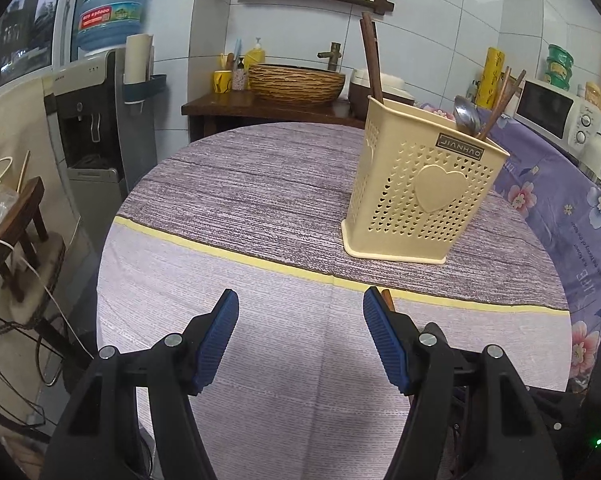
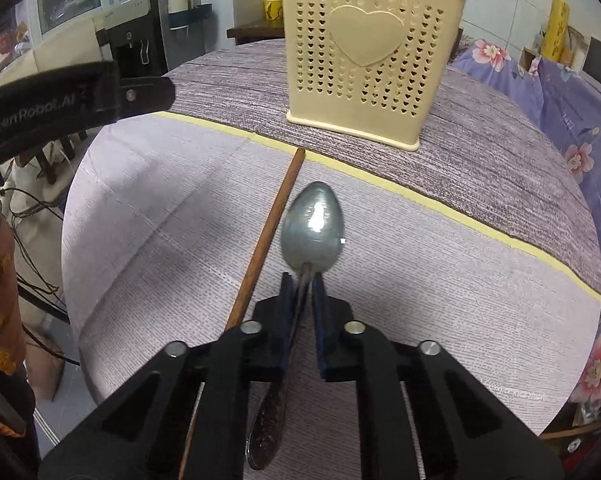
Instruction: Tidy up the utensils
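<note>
A cream perforated utensil holder with a heart on its side stands on the round table and holds a metal spoon and wooden chopsticks. It also shows in the right wrist view. My right gripper is shut on the neck of a metal spoon, bowl pointing toward the holder. A brown wooden chopstick lies on the cloth just left of it. My left gripper is open and empty above the near cloth; a chopstick tip shows behind its right finger.
The table wears a lilac cloth with a yellow stripe. A floral blue cover lies at the right, a water dispenser at the left, a wooden counter with a basin behind. The left gripper's body shows in the right wrist view.
</note>
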`<state>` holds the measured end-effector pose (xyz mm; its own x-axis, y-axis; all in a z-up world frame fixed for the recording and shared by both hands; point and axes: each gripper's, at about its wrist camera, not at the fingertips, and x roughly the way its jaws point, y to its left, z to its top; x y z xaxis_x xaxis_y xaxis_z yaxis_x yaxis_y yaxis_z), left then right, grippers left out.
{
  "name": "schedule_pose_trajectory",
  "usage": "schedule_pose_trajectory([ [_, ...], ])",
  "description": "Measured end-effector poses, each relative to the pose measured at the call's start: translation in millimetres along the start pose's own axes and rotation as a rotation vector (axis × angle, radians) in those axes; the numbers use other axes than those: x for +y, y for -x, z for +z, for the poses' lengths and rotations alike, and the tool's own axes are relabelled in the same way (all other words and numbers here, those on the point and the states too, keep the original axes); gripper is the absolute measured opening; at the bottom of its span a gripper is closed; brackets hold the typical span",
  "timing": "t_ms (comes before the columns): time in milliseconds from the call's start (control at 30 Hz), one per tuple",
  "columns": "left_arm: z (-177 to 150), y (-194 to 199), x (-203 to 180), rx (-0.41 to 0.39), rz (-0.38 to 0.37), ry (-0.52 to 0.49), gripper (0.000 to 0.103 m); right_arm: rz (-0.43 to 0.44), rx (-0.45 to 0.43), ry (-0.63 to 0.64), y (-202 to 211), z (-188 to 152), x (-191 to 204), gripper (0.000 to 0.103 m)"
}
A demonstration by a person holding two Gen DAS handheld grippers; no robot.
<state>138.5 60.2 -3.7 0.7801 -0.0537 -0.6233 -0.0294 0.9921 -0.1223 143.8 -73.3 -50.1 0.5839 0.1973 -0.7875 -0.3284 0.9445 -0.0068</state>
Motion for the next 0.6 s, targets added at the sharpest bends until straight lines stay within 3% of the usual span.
schedule_pose_trajectory([
  [133, -2.7, -1.5, -1.3, 0.01, -0.003, -0.007, 0.064, -0.013, -0.005, -0.047, 1.5, -0.4, -20.7, 0.007],
  [333, -8.9, -6.4, -1.3, 0.039, -0.027, -0.001, 0.064, -0.058, -0.011, -0.162, 2.3, -6.6, -84.8, 0.007],
  [533, -16.3, -17.4, -18.1, 0.091, -0.084, -0.025, 0.065, -0.013, -0.022, -0.168, 1.5, -7.5, -103.3, 0.009],
  [567, -18.0, -20.3, -22.8, 0.106, -0.091, -0.037, 0.067, -0.006, -0.024, -0.166, 1.5, -6.5, -102.6, 0.019],
  [600, -18.9, -22.4, -25.9, 0.12, -0.096, -0.046, 0.069, 0.001, -0.03, -0.169, 1.7, -5.7, -102.8, 0.04],
])
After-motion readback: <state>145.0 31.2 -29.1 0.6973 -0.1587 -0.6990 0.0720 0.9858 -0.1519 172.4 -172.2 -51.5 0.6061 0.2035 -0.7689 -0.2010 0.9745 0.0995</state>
